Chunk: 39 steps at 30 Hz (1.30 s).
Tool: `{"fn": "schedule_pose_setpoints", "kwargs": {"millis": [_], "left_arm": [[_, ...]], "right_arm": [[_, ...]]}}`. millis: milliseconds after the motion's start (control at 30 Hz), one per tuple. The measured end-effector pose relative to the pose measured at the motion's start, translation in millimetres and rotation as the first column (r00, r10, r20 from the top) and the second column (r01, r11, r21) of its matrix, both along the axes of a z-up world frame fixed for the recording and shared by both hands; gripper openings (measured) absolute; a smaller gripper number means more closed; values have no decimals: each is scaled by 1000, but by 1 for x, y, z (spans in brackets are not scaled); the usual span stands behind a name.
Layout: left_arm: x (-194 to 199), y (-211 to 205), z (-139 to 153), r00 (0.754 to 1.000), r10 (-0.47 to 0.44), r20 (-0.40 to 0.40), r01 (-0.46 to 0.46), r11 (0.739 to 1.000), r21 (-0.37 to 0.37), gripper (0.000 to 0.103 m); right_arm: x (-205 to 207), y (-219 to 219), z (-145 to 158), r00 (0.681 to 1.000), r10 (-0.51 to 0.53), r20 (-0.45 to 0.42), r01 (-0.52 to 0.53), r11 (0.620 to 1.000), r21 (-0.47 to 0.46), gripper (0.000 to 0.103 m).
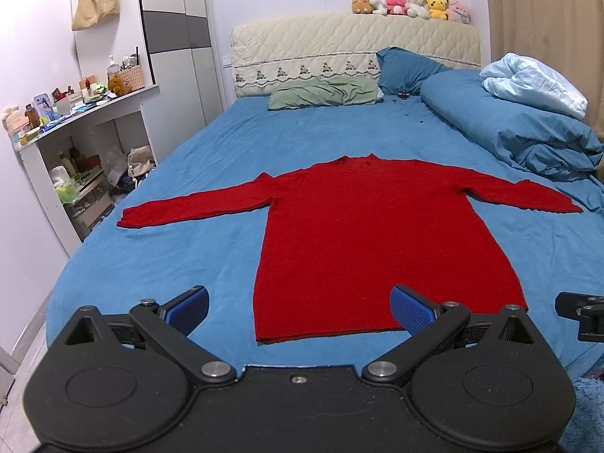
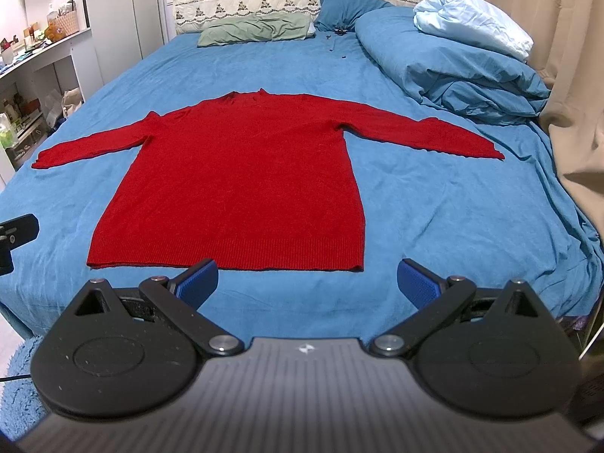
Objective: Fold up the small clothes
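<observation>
A red long-sleeved sweater [image 1: 362, 234] lies flat on the blue bed sheet [image 1: 181, 264], sleeves spread to both sides and hem toward me. It also shows in the right wrist view [image 2: 241, 177]. My left gripper [image 1: 300, 309] is open and empty, hovering near the hem's left corner. My right gripper [image 2: 307, 283] is open and empty, just in front of the hem's right part. The tip of the right gripper [image 1: 579, 315] shows at the right edge of the left wrist view, and the left gripper [image 2: 15, 234] shows at the left edge of the right wrist view.
A bundled blue duvet [image 1: 521, 128] with a pale blue cover [image 1: 532, 83] lies at the right. A green pillow [image 1: 324, 92] and blue pillow [image 1: 406, 70] lie by the headboard [image 1: 351, 45]. A cluttered white shelf [image 1: 83, 120] stands left. A beige curtain [image 2: 566, 56] hangs right.
</observation>
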<state>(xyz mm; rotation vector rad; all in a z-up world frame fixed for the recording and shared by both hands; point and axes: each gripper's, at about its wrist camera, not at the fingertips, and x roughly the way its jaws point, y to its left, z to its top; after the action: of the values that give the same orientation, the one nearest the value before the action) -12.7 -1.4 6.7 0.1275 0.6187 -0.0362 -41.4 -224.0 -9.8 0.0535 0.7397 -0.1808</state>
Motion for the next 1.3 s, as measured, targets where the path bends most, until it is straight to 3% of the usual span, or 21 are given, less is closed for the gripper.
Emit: {"fn": "schedule_pose_setpoints", "kwargs": {"millis": [600,800,1000,1133,1300], "left_arm": [[0,0,0,1000,10,-3,-10,1000,-3,103],[7,-8,14,1000,-11,20,11,1000,-1,103],[66,-36,49,995,-74,71,73,997,12,103],[134,-70,67,985,-138,107,136,990,28,103],[237,-126,52,971,-224,89,223,975,18,103]], "right_arm": [[-2,2,3,1000,4,9,-4,1000,-10,103],[0,-4,11,999,-7,34,7,1000,-13,103],[31,-42,30,994,-83,76,85,996,-27,103],[71,-93,38,981,-159,111,161,987,-3,103],[139,-166,18,951,-286,116,290,957,-23,103]]}}
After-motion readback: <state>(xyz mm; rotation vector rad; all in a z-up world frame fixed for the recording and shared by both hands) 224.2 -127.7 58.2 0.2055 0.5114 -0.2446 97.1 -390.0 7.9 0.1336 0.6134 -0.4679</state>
